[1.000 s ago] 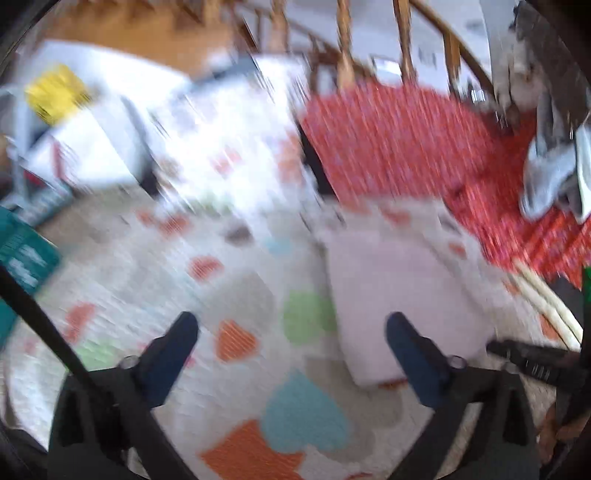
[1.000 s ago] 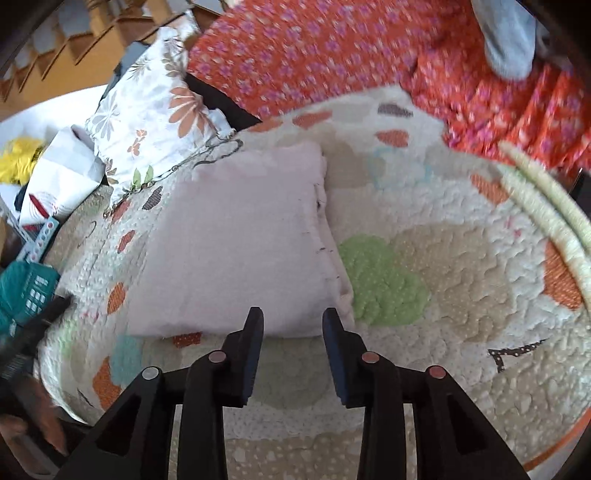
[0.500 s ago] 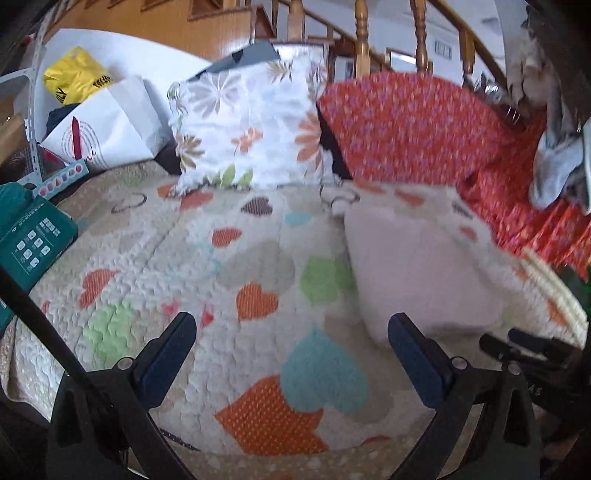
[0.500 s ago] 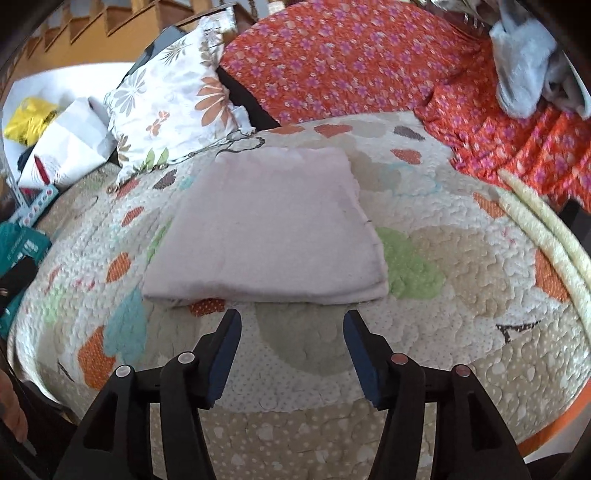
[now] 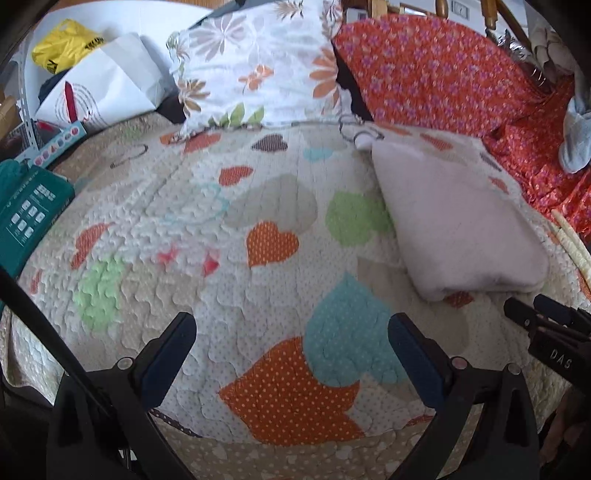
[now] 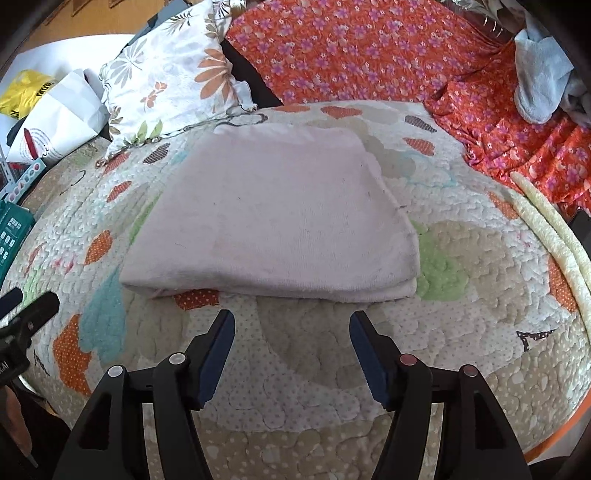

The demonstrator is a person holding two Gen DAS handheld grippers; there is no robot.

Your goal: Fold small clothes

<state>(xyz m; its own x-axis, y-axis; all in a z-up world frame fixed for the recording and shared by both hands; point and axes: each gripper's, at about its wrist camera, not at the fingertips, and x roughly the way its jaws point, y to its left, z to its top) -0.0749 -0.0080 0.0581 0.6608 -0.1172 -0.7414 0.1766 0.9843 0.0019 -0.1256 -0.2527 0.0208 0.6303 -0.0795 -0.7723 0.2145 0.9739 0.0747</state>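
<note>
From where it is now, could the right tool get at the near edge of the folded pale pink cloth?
Probably yes. The right tool is open, with the folded pale pink cloth straight ahead on the heart-patterned quilt. Only bare quilt shows between its fingertips and the cloth's near edge; the left tool sits off to the side.

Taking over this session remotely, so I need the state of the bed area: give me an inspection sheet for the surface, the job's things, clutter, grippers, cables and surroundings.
Surface: heart-patterned quilt, lumpy, spread flat.
Job's things: pale pink cloth folded into a rectangle, lying on the quilt, touched by neither gripper.
Clutter: floral pillow, white paper bag, yellow bag, teal box, pale blue garment on the red floral fabric.
Grippers: left gripper open, empty; right gripper open, empty, just short of the cloth's near edge.
Cables: nothing seen.
Surroundings: wooden railing behind.
</note>
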